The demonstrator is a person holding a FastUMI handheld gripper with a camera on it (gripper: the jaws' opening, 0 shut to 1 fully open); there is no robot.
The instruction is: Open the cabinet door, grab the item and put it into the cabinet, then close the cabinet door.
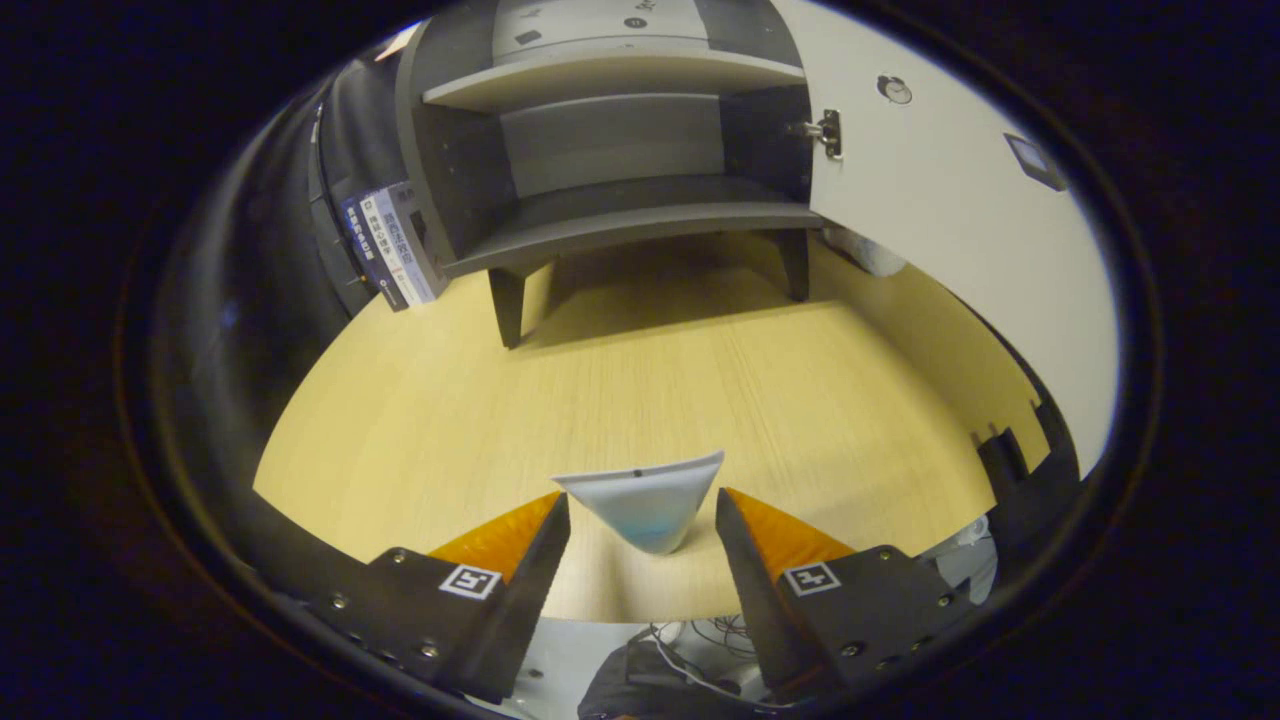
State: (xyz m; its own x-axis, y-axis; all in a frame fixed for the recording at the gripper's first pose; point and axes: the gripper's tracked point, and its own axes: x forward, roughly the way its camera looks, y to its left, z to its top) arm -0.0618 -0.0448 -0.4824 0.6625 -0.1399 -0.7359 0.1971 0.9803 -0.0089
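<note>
The item (645, 510), a pale white-and-blue wedge-shaped pouch that tapers toward us, lies on the light wooden tabletop (420, 420) in the gap between our 2 tongs. The gripper (643, 520) has its fingers (545, 545) spread apart, 1 on each side of the pouch, and we see a clear strip of table between each finger and the pouch, so neither finger touches it. A small dark dot sits on the pouch's far, wide edge. The pouch rests close to the table's near edge; below that edge we glimpse some cables (690, 650) and a dark shape we cannot identify.

Beyond the fingers the tabletop runs bare up to the small dark grey cabinet (610, 215), which stands on short legs at the far side of the table, well apart from the pouch. We see 2 shelves inside it, and both look bare. Its white door (960, 230) is swung wide open to the right, with a metal hinge (828, 132) showing where it joins the cabinet body and a small round fitting high on the inner face. A pale rounded object (870, 255) peeks out behind the door's lower edge; we cannot tell what it is. To the left of the cabinet, a few upright printed cards or booklets (395, 245) lean against the dark wall.
</note>
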